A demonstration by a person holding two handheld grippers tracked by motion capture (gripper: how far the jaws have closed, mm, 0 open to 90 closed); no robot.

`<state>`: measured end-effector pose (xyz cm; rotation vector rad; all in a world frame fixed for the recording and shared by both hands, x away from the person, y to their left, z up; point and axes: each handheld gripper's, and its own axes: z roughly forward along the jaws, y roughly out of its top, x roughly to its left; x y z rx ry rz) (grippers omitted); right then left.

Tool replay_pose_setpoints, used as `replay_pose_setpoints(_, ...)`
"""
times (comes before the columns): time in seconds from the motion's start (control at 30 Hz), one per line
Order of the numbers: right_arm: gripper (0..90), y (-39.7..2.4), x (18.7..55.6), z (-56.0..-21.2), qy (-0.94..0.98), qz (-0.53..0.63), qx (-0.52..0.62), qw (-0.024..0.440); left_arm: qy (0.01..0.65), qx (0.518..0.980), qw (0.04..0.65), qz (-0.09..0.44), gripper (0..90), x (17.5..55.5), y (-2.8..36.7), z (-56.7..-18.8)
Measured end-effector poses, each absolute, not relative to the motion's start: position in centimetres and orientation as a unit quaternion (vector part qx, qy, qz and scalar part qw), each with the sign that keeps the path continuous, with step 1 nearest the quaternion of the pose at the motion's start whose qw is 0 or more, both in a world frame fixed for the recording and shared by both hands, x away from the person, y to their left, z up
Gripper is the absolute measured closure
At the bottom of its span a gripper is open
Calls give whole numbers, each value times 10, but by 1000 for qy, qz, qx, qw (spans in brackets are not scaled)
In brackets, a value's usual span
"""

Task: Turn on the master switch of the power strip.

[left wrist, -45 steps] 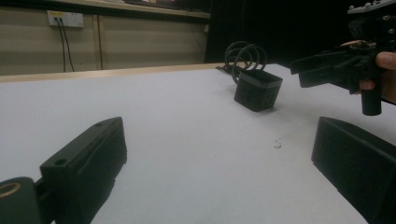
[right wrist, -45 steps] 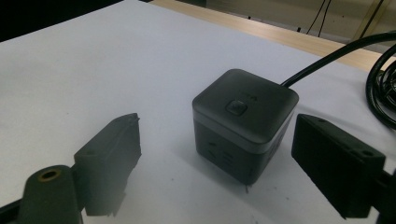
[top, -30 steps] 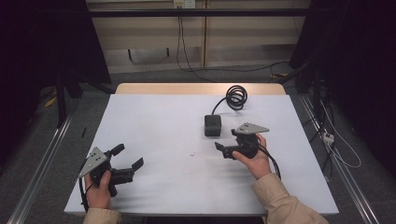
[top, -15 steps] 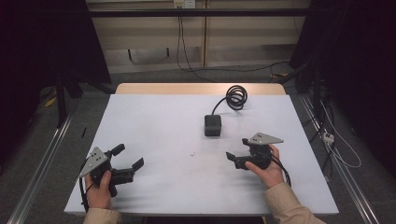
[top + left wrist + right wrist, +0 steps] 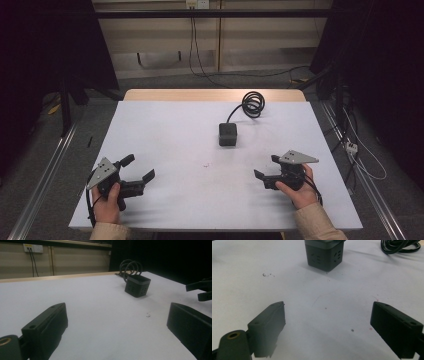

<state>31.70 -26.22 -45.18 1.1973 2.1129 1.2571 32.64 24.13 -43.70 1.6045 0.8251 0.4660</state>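
Dark grey cube-shaped power socket block (image 5: pixel 228 134) sits right of centre on the white table (image 5: pixel 170 135), toward its far half, with its black coiled cable (image 5: pixel 253 103) trailing to the far edge behind it. In the right gripper view the cube (image 5: pixel 324 255) stands upright straight ahead between our jaws, socket faces toward us, and nothing touches it.

We hold the right gripper (image 5: pixel 267 170) near the table's front right, jaws spread wide and empty, well apart from the cube. Our left gripper (image 5: pixel 139 168) rests at the front left, jaws likewise apart and holding nothing, and from the left gripper view the cube (image 5: pixel 137 286) lies far off to the right.

We judge the step in hand to be a reach for the cube with the right gripper, since that one is nearer and already faces it. To do it well, we keep the jaws wide, advance low and level along the table, and centre the cube between them before closing. We aim for two opposite flat side faces rather than corners, as the smooth plastic looks likely to twist out of a diagonal grip. We also mind the cable: it may drag and turn the cube if we pull toward us, so we lift gently and leave slack. The left gripper can stay clear.
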Motion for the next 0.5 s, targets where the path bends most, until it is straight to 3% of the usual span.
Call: replay_pose_setpoints(0.5, 121, -281, 296, -456, 761, 433, 437, 206, 356, 698, 588, 201, 30, 328, 241, -438)
